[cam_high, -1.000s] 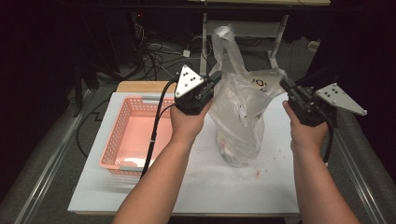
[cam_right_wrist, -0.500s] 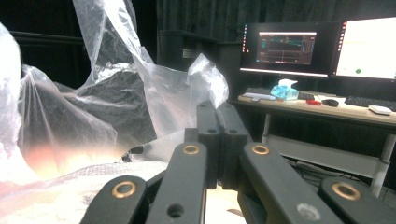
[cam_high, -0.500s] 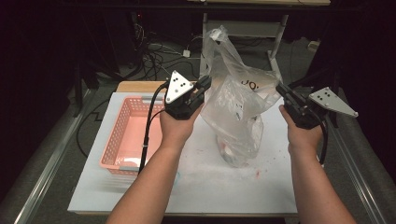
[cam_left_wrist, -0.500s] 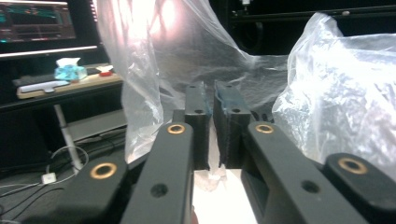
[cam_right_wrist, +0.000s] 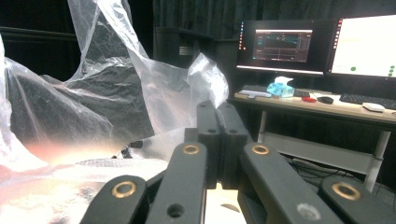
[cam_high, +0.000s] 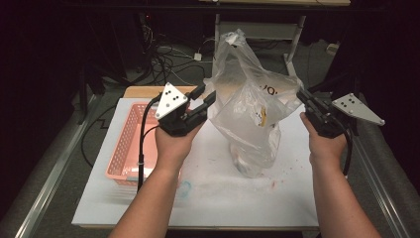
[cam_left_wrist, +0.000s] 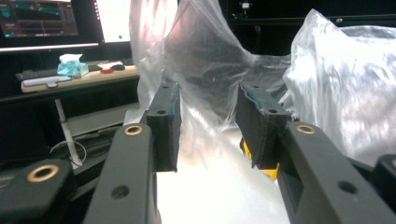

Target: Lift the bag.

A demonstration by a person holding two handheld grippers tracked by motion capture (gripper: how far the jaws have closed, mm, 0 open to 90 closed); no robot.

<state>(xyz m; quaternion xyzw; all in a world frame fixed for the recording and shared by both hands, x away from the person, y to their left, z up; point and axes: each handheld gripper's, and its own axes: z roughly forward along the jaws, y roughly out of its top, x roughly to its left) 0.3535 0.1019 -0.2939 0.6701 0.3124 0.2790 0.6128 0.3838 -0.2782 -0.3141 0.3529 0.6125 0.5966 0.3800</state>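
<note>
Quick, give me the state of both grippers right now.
Left gripper: open, jaws just opening, off the clear crinkled plastic bag.
Right gripper: shut on the bag's edge.

Bright table in a dark room, soft pictures.
Light falls from above onto the white table (cam_high: 208,198), while the room around it sinks into near black. The plastic bag (cam_high: 252,109) glares white where it catches the light, washing out detail in both gripper views. Monitors (cam_right_wrist: 364,44) glow overexposed. All frames are soft and grainy; the near jaws are blurred.
</note>
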